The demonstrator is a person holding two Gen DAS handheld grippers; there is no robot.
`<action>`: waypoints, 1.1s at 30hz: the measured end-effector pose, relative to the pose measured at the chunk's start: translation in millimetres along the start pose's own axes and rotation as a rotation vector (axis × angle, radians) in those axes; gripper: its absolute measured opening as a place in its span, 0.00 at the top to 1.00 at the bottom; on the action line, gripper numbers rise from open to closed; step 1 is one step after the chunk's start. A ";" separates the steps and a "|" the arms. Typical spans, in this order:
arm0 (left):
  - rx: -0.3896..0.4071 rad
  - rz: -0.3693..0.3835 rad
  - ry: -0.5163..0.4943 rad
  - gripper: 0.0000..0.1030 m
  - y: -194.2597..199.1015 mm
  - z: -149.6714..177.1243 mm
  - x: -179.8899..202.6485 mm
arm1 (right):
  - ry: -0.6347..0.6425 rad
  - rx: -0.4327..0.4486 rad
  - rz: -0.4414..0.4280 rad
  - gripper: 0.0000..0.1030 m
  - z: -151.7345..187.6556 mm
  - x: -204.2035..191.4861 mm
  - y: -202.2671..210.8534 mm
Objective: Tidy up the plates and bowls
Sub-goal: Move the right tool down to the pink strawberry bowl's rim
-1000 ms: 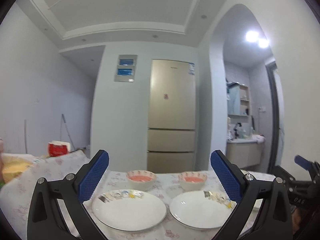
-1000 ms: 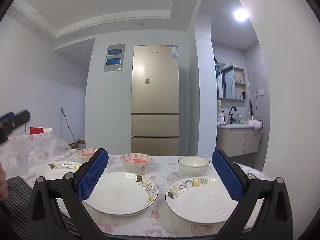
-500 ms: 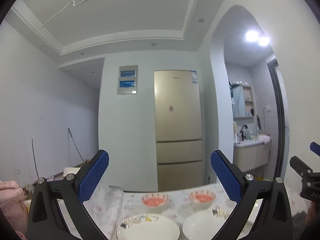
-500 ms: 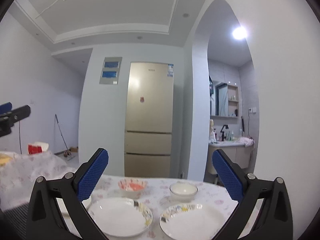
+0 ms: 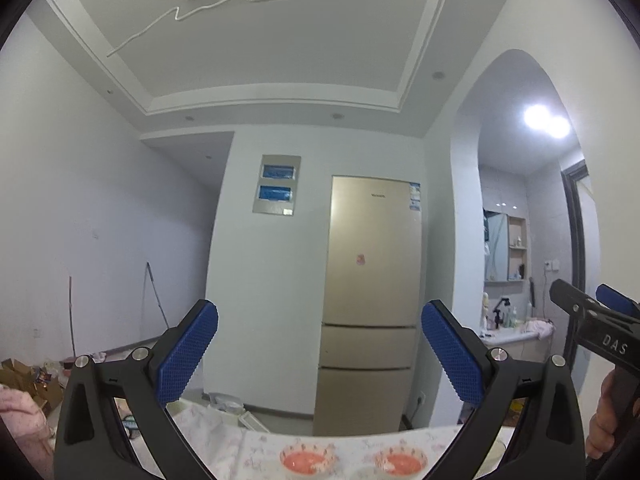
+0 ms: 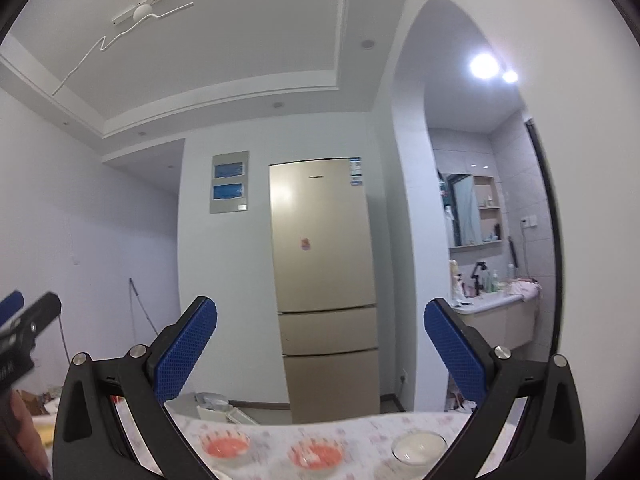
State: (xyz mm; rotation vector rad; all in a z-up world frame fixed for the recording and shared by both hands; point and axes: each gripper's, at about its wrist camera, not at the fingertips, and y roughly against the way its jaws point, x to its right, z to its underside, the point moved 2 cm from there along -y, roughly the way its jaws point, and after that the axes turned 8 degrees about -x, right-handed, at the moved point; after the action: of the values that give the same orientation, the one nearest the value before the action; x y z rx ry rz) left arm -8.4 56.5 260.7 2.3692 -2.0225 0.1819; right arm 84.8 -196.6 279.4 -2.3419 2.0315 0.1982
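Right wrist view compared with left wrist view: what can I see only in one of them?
Only the right wrist view shows the white bowl, right of the pink ones. Only the left wrist view shows the cardboard boxes on the floor at far left. Both show the two pink bowls, the floral tablecloth, the gold fridge and open, empty jaws.

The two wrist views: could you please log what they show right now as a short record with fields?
left gripper: jaws open, empty, raised above the table
right gripper: jaws open, empty, raised
pink bowls: two, side by side on the table
white bowl: right of the pink pair
tablecloth: floral
fridge: beyond the table
plates: not in view
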 end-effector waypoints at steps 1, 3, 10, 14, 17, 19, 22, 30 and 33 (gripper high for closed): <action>0.008 -0.003 0.004 0.00 -2.8 -4.7 -0.4 | -0.012 0.006 -0.006 0.00 -5.1 -1.5 -4.7; 0.028 0.006 0.031 0.00 -8.0 -12.1 -3.6 | -0.038 0.028 -0.025 0.00 -8.9 -3.3 -11.1; 0.002 0.015 -0.033 0.00 -36.9 -17.9 -8.1 | -0.095 0.095 -0.097 0.00 -3.6 -16.4 -29.6; -0.027 0.034 0.009 0.00 -53.0 -3.9 -25.9 | -0.124 0.080 -0.095 0.00 4.3 -24.7 -48.6; -0.060 0.036 0.034 0.00 -70.4 13.9 -40.6 | -0.133 0.048 -0.082 0.00 24.1 -26.0 -68.8; -0.098 0.006 0.037 0.00 -88.8 22.9 -47.0 | -0.129 0.005 -0.100 0.00 42.4 -25.9 -86.6; -0.174 -0.037 0.043 0.00 -121.4 35.1 -52.8 | -0.129 -0.069 -0.099 0.00 72.0 -24.1 -118.3; -0.358 -0.065 0.090 0.00 -198.4 75.5 -62.3 | -0.211 -0.238 -0.074 0.00 96.3 -4.2 -169.4; -0.367 -0.083 0.071 0.00 -220.1 86.9 -62.9 | -0.264 -0.260 -0.126 0.00 87.9 -3.6 -172.3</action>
State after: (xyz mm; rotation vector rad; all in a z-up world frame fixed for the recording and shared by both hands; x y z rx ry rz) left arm 205.3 145.5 181.0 2.1772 -1.7446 -0.0985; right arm 248.0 -158.5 182.8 -2.4180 1.8228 0.7645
